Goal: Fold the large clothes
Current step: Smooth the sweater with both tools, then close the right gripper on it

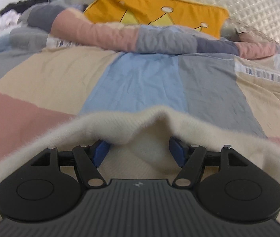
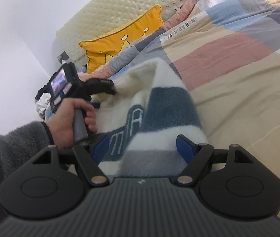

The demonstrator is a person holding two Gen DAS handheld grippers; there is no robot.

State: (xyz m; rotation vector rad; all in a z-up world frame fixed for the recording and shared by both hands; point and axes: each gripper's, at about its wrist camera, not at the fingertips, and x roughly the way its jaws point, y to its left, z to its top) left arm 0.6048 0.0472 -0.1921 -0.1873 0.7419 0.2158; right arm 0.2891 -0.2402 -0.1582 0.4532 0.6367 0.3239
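Observation:
A fluffy cream sweater (image 2: 132, 83) with dark blue, white and grey stripes and lettering lies in a loose bundle on the patchwork duvet (image 2: 229, 49). My right gripper (image 2: 143, 148) stands wide, with the striped part lying between its blue pads (image 2: 185, 150); no squeeze shows. A hand (image 2: 70, 118) holds my left gripper (image 2: 113, 87) at the sweater's cream far edge. In the left wrist view the cream sweater (image 1: 120, 126) drapes over the left gripper (image 1: 139, 151), hiding its fingertips. Its jaws are far apart, with a slack fold hanging between them.
A yellow cushion (image 1: 149, 9) with a crown drawing leans on the quilted cream headboard (image 1: 258, 9). A rolled ridge of duvet (image 1: 159, 39) crosses in front of it. Crumpled clothes (image 2: 42, 100) pile by the white wall at the bed's left. Duvet (image 1: 140, 79) stretches beyond the sweater.

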